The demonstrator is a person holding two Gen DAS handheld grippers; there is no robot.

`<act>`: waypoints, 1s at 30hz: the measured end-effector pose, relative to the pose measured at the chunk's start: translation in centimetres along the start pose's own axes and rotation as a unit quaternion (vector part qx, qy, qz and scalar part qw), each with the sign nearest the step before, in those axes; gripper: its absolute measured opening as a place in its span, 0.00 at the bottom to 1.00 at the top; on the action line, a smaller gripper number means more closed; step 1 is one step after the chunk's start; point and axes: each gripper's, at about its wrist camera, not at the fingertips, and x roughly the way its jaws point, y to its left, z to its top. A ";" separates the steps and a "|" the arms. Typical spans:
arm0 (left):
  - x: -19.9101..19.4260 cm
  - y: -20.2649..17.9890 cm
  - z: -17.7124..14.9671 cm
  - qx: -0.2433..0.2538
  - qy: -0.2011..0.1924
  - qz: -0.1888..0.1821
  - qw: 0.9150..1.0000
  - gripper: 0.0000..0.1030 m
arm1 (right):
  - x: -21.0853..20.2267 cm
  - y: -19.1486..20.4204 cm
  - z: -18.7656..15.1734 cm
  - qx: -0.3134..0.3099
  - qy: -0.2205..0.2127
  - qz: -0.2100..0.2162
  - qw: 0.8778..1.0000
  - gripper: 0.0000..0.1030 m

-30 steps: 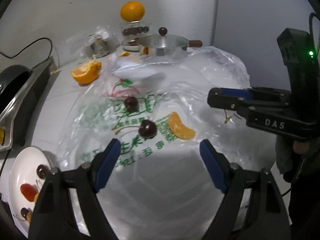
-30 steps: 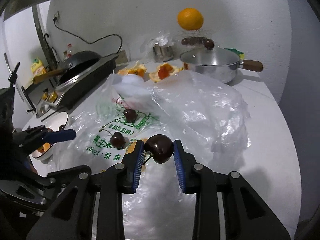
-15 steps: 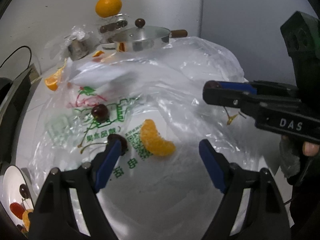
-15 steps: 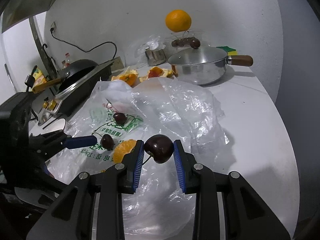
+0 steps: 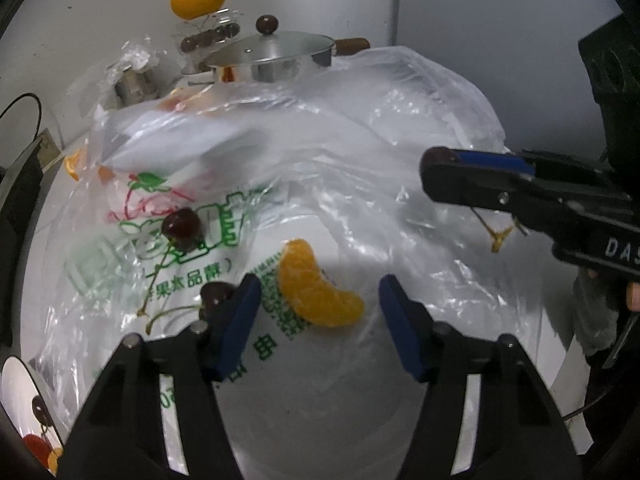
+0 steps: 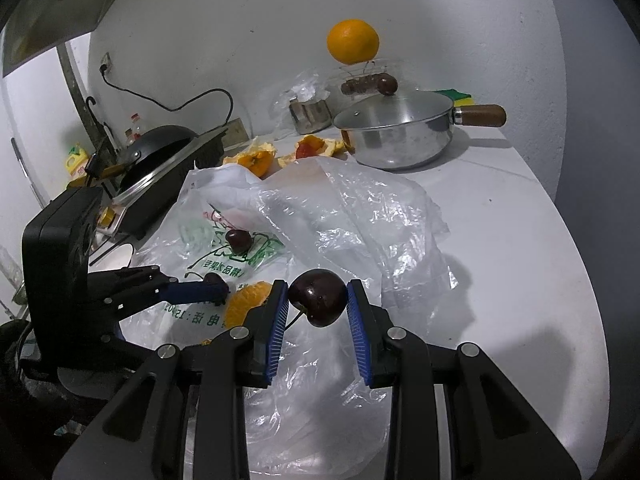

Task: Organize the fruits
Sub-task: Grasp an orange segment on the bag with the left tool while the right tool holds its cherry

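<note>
my left gripper [image 5: 320,312] hangs low over the clear plastic bag [image 5: 360,152], its jaws partly open and just now closing in around the orange segment [image 5: 316,284], which lies on the bag between the blue pads with a gap on each side, so nothing is gripped yet. just left of that segment a dark cherry [image 5: 212,294] sits half hidden behind my left pad, and farther from me on the bag's green print lies another cherry [image 5: 182,229] with its stem trailing toward me. my right gripper [image 6: 318,304] is clamped on a third cherry [image 6: 318,298], held clear above the bag, its stem poking down to the left. beyond the bag's far edge stands a steel pot [image 6: 396,136] with a lid and wooden handle, with orange peels [image 6: 256,158] to the pot's left and a whole orange [image 6: 353,42] perched on a wire stand behind it. off the bag's near left corner is a white plate [image 5: 18,396] with a little fruit on it.
</note>
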 end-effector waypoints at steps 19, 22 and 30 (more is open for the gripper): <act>0.1 0.8 0.3 -0.023 0.010 -0.025 0.999 0.35 | -0.2 0.3 -0.1 0.002 -0.002 -0.007 1.000 0.31; -0.3 0.7 0.2 -0.024 0.008 -0.026 0.999 0.35 | -0.3 0.6 0.0 -0.001 -0.003 -0.009 1.000 0.31; -2.1 0.6 0.0 -0.025 -0.006 -0.031 0.999 0.35 | -0.8 1.4 0.1 -0.008 -0.005 -0.014 1.000 0.31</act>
